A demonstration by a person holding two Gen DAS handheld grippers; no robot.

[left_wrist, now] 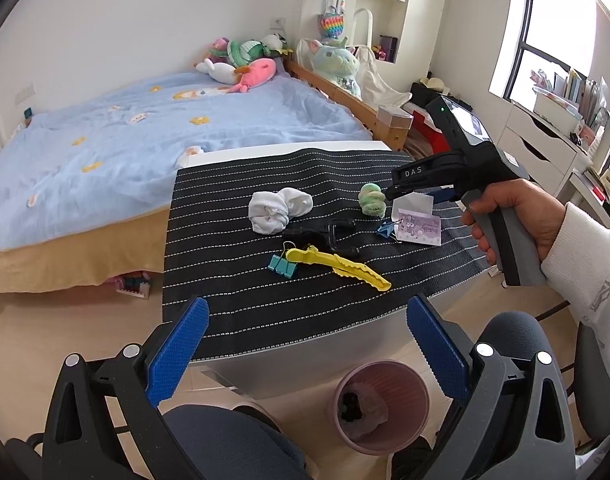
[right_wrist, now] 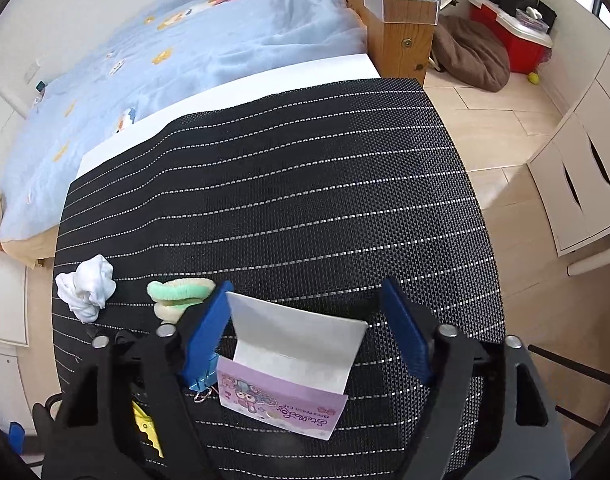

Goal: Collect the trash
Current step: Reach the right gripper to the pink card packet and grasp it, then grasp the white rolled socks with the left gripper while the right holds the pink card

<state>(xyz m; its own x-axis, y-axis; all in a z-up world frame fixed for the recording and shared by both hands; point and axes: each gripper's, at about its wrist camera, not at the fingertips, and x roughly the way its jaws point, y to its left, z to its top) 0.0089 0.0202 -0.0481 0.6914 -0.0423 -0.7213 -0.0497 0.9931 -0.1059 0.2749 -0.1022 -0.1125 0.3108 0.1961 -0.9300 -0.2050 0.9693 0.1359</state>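
Observation:
A folded purple-and-white paper package [right_wrist: 289,364] lies on the black striped mat [right_wrist: 285,184], its white flap standing up. My right gripper [right_wrist: 305,332] is open, a blue finger on each side of the flap, apart from it. In the left wrist view the package [left_wrist: 419,229] lies at the mat's right, under the right gripper [left_wrist: 401,192]. A crumpled white tissue [left_wrist: 279,210] lies mid-mat. My left gripper [left_wrist: 307,344] is open and empty, near the mat's front edge, above a pink bin [left_wrist: 381,406] holding trash.
On the mat: a green hair scrunchie [left_wrist: 372,199], a blue binder clip [left_wrist: 387,230], a teal binder clip [left_wrist: 281,266], a yellow hair clip [left_wrist: 337,266], a black clip [left_wrist: 329,236]. The bed [left_wrist: 125,132] is behind; white drawers [right_wrist: 581,184] are right.

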